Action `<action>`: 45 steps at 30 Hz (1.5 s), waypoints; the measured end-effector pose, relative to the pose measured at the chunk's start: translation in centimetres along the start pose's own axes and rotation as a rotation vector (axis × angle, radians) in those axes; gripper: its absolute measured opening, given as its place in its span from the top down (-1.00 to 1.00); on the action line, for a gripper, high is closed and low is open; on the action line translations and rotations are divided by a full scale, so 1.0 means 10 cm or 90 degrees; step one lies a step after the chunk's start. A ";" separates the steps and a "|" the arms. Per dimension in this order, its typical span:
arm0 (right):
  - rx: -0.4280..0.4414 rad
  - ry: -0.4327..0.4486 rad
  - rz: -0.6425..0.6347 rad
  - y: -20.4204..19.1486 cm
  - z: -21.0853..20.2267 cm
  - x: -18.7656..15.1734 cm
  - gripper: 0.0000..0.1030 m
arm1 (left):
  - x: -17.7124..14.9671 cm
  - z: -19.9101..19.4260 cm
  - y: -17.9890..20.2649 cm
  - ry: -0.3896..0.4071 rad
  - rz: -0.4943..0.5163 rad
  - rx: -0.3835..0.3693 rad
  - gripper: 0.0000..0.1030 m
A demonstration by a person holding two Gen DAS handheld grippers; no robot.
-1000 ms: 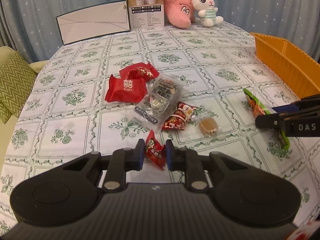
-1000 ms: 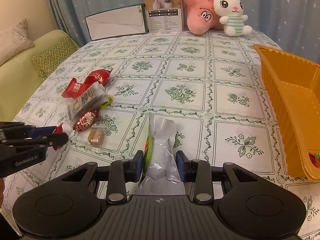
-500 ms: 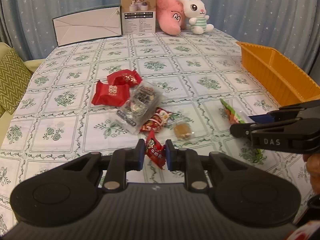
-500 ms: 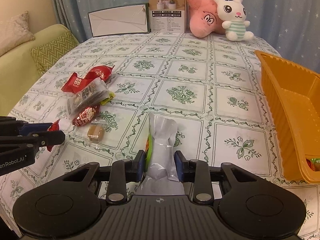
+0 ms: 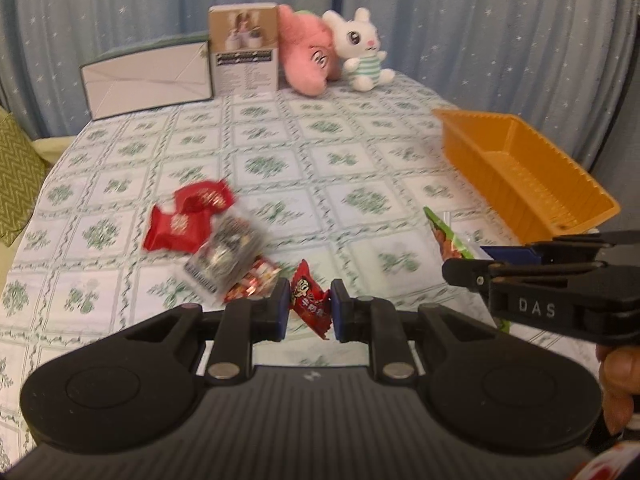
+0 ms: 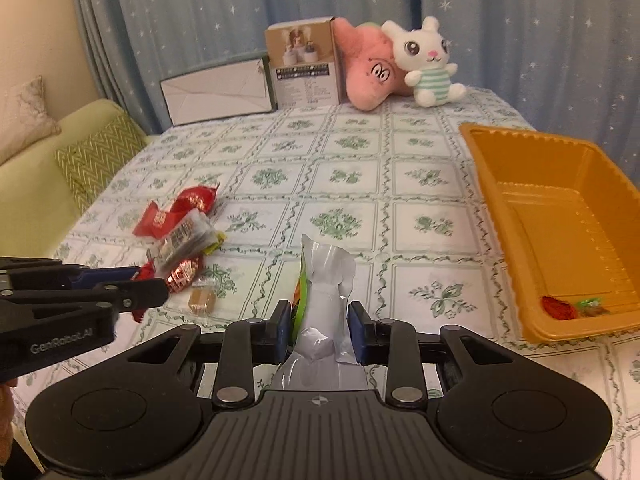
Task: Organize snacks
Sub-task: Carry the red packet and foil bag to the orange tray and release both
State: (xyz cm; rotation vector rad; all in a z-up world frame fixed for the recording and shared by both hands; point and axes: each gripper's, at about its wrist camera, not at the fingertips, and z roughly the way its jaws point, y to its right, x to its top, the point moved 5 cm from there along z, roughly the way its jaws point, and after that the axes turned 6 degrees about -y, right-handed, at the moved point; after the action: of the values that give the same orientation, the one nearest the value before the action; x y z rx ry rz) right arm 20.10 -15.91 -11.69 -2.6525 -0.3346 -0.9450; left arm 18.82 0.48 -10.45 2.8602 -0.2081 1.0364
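- Left hand-held gripper (image 5: 309, 309): closed tight on a small red snack packet (image 5: 308, 298); the packet is pinched between the blue pads and held clear of the table (image 5: 360, 168).
- Right hand-held gripper (image 6: 318, 328): jaws have just been closing; a silver-backed snack pouch (image 6: 326, 280) with a green edge is gripped between the pads, its upper end sticking out ahead of the fingertips.
- In the left wrist view the right hand-held gripper is seen at the right edge, with the green-and-red face of the pouch showing beyond its tips.
- Orange plastic tray (image 6: 500, 176): set on the right side of the table; a red-wrapped item and a small green-tinged one lie in its near corner.
- Loose pile left of centre on the table: two red wrapped sweets (image 6: 176, 210), a clear packet with dark contents (image 6: 184, 238), a shiny red foil sweet (image 6: 184, 274), and a small clear-wrapped brown sweet (image 6: 202, 300) nearest the camera.
- Pile noted well apart from the tray.
- Table covered by a white cloth with green floral squares.
- Far edge: a white flat box (image 6: 218, 94), an upright brown-and-white carton (image 6: 304, 66), a pink plush (image 6: 368, 74) and a white rabbit plush (image 6: 428, 66), side by side against a blue starred curtain (image 6: 200, 8).
- Green sofa with a zigzag cushion (image 6: 94, 158) seen left of the table.
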 end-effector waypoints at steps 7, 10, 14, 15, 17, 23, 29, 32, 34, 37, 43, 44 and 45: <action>-0.028 0.030 0.047 0.28 -0.48 0.25 0.40 | 0.34 -0.09 0.47 0.026 0.044 -0.039 0.63; -0.053 0.041 0.058 0.48 -0.66 0.36 0.40 | 0.49 -0.11 0.72 0.036 0.065 -0.063 0.63; -0.086 0.063 0.074 0.81 -0.89 0.46 0.40 | 0.71 -0.12 1.08 0.051 0.089 -0.097 0.63; -0.092 0.067 0.077 0.89 -0.94 0.48 0.40 | 0.76 -0.11 1.18 0.055 0.094 -0.106 0.63; -0.105 0.075 0.084 1.07 -1.03 0.50 0.40 | 0.86 -0.08 1.37 0.059 0.102 -0.129 0.63; -0.135 0.074 0.111 1.61 -1.12 0.46 0.40 | 1.04 0.12 1.92 0.055 0.134 -0.182 0.63; -0.149 0.065 0.138 1.99 -1.08 0.36 0.40 | 1.11 0.45 2.28 0.036 0.166 -0.203 0.63; -0.154 0.059 0.150 2.12 -1.02 0.31 0.40 | 1.10 0.61 2.37 0.023 0.173 -0.205 0.63; -0.156 0.056 0.156 2.19 -0.99 0.29 0.40 | 1.08 0.69 2.38 0.015 0.173 -0.206 0.63; -0.156 0.052 0.165 2.28 -0.95 0.27 0.40 | 1.07 0.79 2.39 0.007 0.174 -0.204 0.60; -0.153 0.048 0.167 2.32 -0.89 0.26 0.40 | 1.08 0.89 2.32 -0.005 0.157 -0.204 0.26; -0.153 0.047 0.166 2.31 -0.88 0.26 0.40 | 1.08 0.88 2.29 -0.004 0.157 -0.202 0.23; -0.152 0.047 0.166 2.31 -0.87 0.26 0.40 | 1.07 0.87 2.26 -0.003 0.156 -0.197 0.21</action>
State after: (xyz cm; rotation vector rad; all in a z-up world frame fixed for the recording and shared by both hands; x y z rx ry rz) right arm 24.35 -40.11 -8.29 -2.7721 0.1479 -1.0492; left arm 28.86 -24.01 -9.36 2.5999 -0.6705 0.9380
